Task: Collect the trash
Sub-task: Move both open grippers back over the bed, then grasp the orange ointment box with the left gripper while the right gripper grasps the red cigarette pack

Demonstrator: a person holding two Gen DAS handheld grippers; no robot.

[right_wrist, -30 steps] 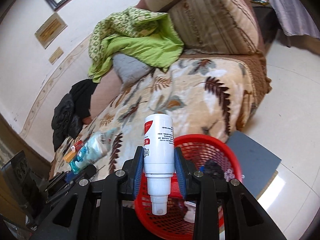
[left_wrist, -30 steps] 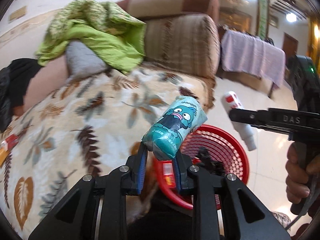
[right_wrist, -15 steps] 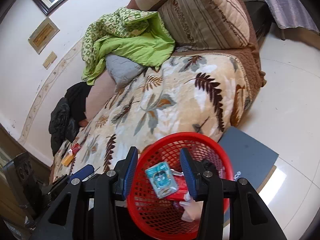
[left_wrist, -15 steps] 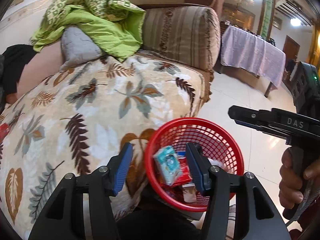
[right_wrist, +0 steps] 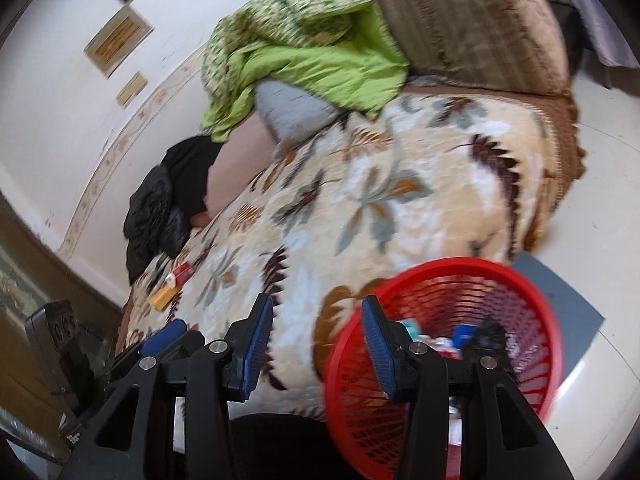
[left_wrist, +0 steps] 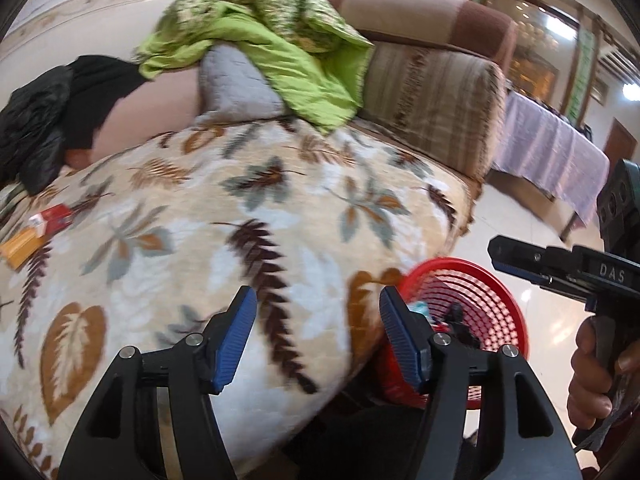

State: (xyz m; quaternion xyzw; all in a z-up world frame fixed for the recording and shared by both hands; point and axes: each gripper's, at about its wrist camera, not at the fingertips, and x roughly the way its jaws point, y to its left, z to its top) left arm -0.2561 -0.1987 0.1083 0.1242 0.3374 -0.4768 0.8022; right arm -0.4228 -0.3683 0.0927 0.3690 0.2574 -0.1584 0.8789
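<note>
A red mesh basket (left_wrist: 496, 300) (right_wrist: 404, 288) stands on the floor by the sofa's front corner, with several pieces of trash inside. My left gripper (left_wrist: 316, 312) is open and empty above the leaf-patterned blanket (left_wrist: 240, 208), left of the basket. My right gripper (right_wrist: 316, 320) is open and empty over the blanket's edge, its right finger over the basket rim; it also shows from the side in the left wrist view (left_wrist: 560, 268). A red-and-white packet (left_wrist: 52, 218) (right_wrist: 182, 272) and a yellow packet (left_wrist: 20, 244) (right_wrist: 162, 298) lie on the blanket at the far left.
A green quilt (left_wrist: 272, 40) and a grey pillow (left_wrist: 236, 84) lie at the sofa's back, with black clothes (left_wrist: 52, 116) to the left. The striped armrest (left_wrist: 432, 108) is on the right. A table with a lilac cloth (left_wrist: 552, 160) stands beyond on the tiled floor.
One second ago my left gripper held a teal packet and my right a white spray bottle; both were let go into the basket. Both grippers have since swung left over the blanket.
</note>
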